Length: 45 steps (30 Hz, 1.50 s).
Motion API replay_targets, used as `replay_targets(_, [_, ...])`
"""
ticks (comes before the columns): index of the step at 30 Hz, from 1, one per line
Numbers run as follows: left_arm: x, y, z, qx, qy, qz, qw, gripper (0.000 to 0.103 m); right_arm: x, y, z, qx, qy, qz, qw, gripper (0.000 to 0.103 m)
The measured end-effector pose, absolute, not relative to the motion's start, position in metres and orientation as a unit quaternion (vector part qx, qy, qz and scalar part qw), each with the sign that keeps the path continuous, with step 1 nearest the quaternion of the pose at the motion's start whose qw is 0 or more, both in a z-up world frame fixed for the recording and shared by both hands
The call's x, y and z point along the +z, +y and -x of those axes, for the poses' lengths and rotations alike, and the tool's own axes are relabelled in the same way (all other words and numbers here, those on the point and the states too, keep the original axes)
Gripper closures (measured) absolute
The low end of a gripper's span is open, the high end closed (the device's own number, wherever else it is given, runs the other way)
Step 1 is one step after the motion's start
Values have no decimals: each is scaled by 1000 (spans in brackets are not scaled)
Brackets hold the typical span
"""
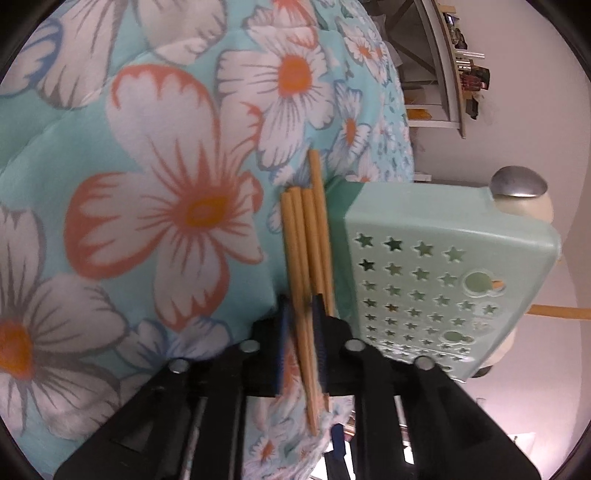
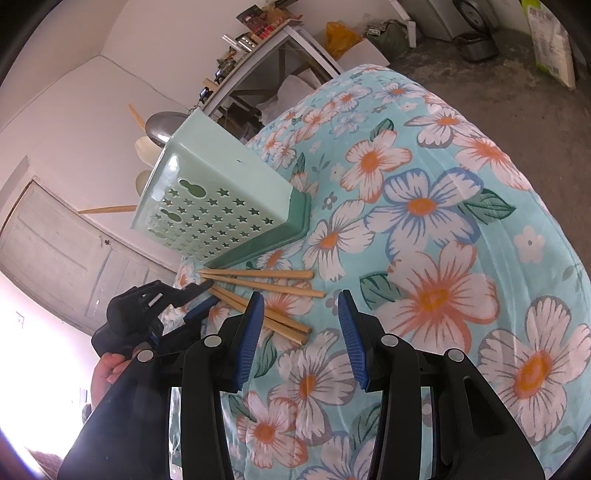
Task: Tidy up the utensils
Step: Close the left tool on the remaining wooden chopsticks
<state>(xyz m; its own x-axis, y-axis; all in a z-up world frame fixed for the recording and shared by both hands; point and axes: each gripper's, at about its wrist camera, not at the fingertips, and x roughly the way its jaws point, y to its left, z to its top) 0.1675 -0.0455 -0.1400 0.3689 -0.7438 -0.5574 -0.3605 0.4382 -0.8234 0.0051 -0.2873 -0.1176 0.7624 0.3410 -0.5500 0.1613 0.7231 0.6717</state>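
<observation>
Blue-padded left gripper [image 1: 300,325] sits nearest in the left wrist view, jaws nearly pressed together and pinching the near ends of wooden chopsticks [image 1: 306,240]. Four sticks in all, and the bundle runs away from the gripper, lying flat on the floral cloth [image 1: 147,166], just beside the mint utensil holder [image 1: 443,266]. Can't tell how many of them the pads actually clamp; at least two pass between the pads, and one stick reaches further out than the rest.

Right gripper [image 2: 301,332] in its own view: jaws spread partway, nothing between them, only cloth showing in the gap. It hovers near the chopsticks [image 2: 258,291], on the side away from the holder, not touching them. From here the sticks fan out on the cloth, converging at the left gripper [image 2: 199,291], which comes in from the holder's near corner. A hand [image 2: 107,369] grips that tool's handle at the lower left.

Utensil holder [image 2: 221,199] stands on the cloth right behind the sticks, star-shaped cutouts in its wall, darker green base tray under it. Sticking out of its top: a metal ladle bowl [image 1: 517,181], pale spoons [image 2: 142,147], and wooden handles [image 2: 107,210].

Behind the holder, a cluttered shelf [image 2: 255,33] against the wall.
</observation>
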Motion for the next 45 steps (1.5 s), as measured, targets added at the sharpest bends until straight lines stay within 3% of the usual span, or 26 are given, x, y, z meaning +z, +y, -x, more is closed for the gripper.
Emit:
replay_targets(4, [-138, -41, -162, -151, 539, 505, 657, 96, -117, -289, -3, 49, 339, -369, 864, 62])
replay_targets(23, [-121, 26, -108, -154, 547, 487, 664, 94, -106, -278, 4, 55, 337, -361, 868, 62])
replay_targets(25, [-123, 30, -109, -148, 544, 494, 662, 90, -106, -277, 5, 55, 338, -360, 868, 62])
replay_targets(29, [-125, 34, -110, -155, 540, 505, 655, 72, -101, -271, 7, 56, 339, -350, 871, 62])
replay_targets(33, [-125, 26, -121, -150, 539, 504, 658, 69, -100, -269, 8, 54, 341, -346, 873, 62])
replay_targets(37, [-121, 17, -124, -141, 531, 483, 682, 71, -100, -266, 10, 51, 344, -343, 873, 62])
replay_targets(40, [-119, 10, -124, -129, 534, 446, 707, 91, -98, -263, 10, 49, 346, -335, 875, 62])
replay_targets(45, [-115, 15, -121, -143, 525, 428, 722, 92, -89, -251, 0, 64, 357, -305, 881, 62])
